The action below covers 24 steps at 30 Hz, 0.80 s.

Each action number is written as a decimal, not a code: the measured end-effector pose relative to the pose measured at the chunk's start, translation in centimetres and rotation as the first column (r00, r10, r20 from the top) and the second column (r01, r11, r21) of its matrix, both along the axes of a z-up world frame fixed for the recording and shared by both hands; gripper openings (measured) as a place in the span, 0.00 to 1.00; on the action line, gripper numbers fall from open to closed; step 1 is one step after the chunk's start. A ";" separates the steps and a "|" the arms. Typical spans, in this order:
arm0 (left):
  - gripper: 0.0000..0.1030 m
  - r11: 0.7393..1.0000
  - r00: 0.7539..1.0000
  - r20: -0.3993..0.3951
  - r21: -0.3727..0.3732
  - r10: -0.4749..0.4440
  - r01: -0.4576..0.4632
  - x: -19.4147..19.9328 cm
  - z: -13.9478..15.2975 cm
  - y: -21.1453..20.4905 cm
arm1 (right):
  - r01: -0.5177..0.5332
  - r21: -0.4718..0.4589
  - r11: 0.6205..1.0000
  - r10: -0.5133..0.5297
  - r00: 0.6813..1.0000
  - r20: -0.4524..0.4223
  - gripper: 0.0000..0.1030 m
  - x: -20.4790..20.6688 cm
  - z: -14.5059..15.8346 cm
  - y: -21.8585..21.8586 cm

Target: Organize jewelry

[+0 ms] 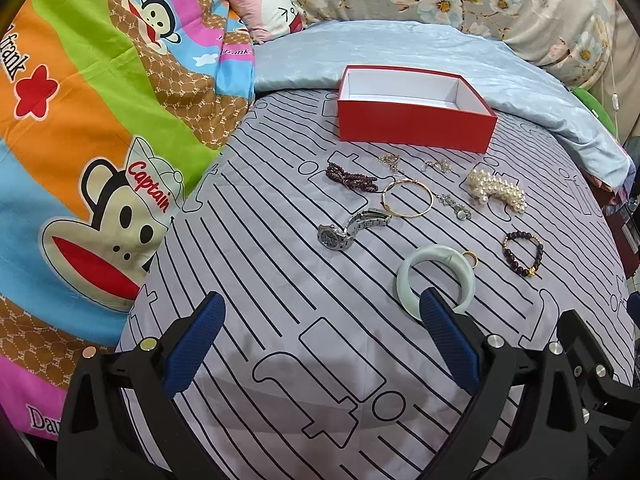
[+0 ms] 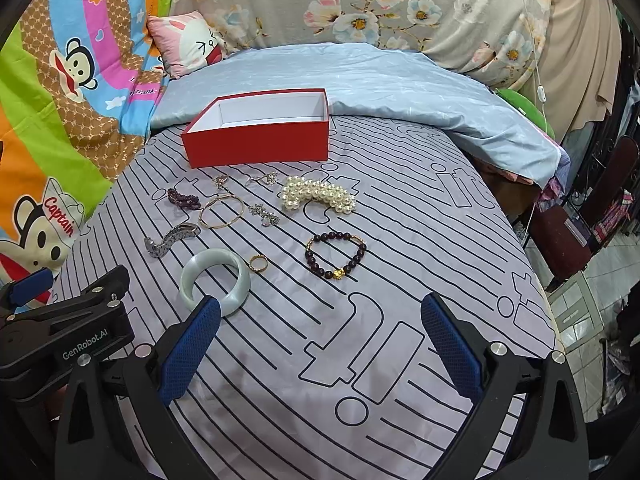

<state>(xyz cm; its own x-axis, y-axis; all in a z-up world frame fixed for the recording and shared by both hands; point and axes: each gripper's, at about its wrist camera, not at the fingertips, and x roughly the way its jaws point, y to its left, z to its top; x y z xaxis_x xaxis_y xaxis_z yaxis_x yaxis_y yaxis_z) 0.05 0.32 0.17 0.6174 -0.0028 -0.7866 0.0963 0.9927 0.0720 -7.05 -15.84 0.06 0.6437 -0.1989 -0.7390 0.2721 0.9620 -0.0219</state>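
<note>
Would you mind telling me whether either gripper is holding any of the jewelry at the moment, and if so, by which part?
Nothing is held. The left gripper and right gripper are both open above the bedsheet, and the jade bangle lies untouched.

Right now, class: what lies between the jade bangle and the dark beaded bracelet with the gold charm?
A small gold ring lies between the jade bangle and beaded bracelet, beside the bangle; clearest in the right wrist view.

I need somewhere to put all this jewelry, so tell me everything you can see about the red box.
The red box is a rectangular, lidless box that looks like cardboard, matte red outside and plain white inside. It sits upright and open on the striped bedsheet, its far edge near the folded light blue quilt. Nothing shows inside it. The jewelry lies in front, apart from it; neither gripper touches it.
</note>
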 end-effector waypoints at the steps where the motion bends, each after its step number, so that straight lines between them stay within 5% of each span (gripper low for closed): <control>1: 0.93 1.000 1.000 -0.001 0.002 0.002 -0.002 0.0 0.0 0.0 | 0.000 0.000 1.000 0.000 1.000 0.000 0.95 0.0 0.0 0.0; 24: 0.93 1.000 1.000 -0.001 -0.008 -0.004 0.004 0.0 -0.1 -0.1 | 0.000 0.003 1.000 0.000 1.000 0.005 0.95 -0.1 0.2 -0.1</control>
<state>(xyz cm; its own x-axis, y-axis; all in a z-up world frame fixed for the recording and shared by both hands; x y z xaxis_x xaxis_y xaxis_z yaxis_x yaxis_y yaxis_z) 0.04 0.23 0.07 0.6166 -0.0111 -0.7872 0.1000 0.9929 0.0643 -7.12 -15.91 0.29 0.6473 -0.1962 -0.7366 0.2720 0.9621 -0.0173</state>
